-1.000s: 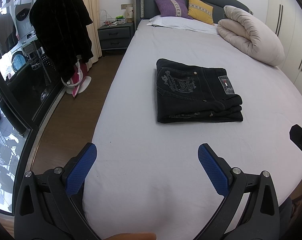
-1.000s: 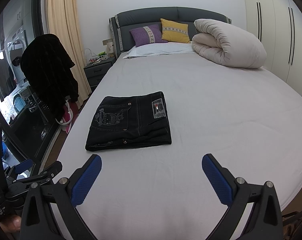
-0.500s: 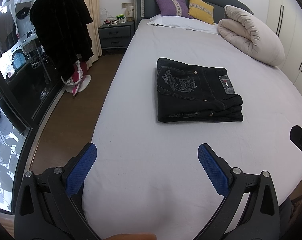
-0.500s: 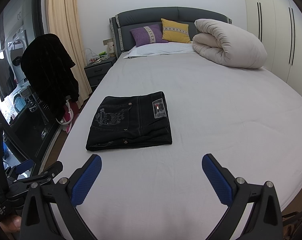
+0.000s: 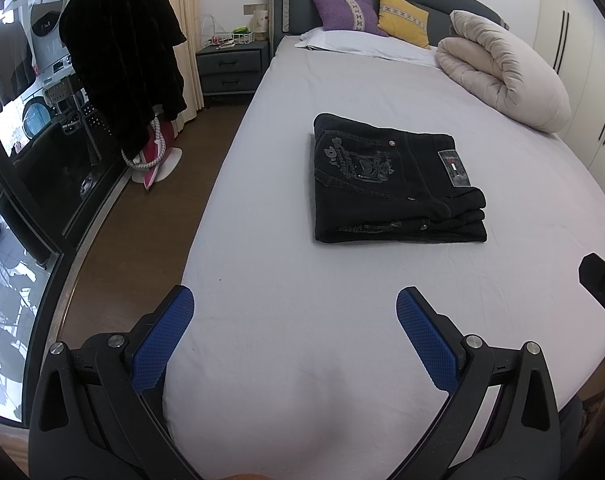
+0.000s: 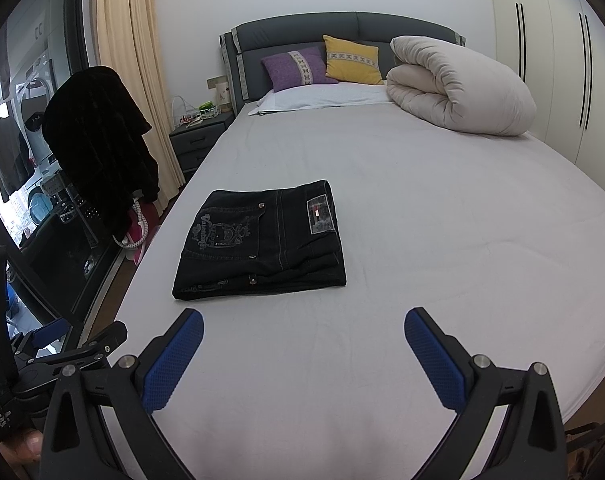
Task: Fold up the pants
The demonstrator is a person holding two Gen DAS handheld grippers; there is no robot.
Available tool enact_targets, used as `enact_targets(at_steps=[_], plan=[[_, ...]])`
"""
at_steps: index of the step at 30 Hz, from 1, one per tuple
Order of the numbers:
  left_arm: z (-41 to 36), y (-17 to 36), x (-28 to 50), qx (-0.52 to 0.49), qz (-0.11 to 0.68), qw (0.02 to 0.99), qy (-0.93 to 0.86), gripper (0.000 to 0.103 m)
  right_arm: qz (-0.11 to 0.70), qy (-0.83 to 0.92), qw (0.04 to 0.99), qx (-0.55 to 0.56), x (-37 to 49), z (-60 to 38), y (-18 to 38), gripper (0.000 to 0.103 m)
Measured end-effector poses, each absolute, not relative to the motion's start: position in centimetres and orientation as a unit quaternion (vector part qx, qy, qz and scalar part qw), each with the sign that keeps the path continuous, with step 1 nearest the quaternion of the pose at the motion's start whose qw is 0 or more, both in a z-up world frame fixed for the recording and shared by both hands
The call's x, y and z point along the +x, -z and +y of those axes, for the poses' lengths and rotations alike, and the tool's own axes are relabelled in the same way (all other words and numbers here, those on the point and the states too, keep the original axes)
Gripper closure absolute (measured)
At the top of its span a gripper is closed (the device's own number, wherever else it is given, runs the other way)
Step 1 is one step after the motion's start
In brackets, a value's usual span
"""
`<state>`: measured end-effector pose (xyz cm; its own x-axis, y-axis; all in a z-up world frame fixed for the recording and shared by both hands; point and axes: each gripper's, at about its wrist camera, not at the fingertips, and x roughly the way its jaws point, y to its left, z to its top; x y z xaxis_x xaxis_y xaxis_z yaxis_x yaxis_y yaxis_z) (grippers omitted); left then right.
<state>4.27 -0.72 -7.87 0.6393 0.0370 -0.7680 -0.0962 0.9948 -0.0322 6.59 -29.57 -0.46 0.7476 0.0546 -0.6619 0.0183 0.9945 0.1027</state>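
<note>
Black jeans point(image 5: 394, 184) lie folded in a neat rectangle on the grey bed sheet point(image 5: 342, 300), back pocket and label up. They also show in the right wrist view point(image 6: 262, 240). My left gripper point(image 5: 294, 312) is open and empty, held over the bed's near end, well short of the jeans. My right gripper point(image 6: 302, 332) is open and empty too, just short of the jeans' near edge. The left gripper's body point(image 6: 62, 352) shows at the lower left of the right wrist view.
A rolled beige duvet point(image 6: 458, 88) lies at the bed's far right, with purple and yellow pillows point(image 6: 326, 64) at the headboard. A black coat on a stand point(image 5: 126, 64) and a nightstand point(image 5: 230, 68) stand left of the bed. Wardrobes point(image 6: 554, 60) line the right wall.
</note>
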Motion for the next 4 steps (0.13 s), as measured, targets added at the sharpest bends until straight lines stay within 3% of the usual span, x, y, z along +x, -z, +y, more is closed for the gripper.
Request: enact_targets(at_steps=[4], plan=[[-0.65, 7.78, 4.49, -0.033, 0.421, 0.906, -0.036, 0.0, 0.356, -0.011, 0.933, 0.053, 6.82, -29.5, 0.85, 0.0]])
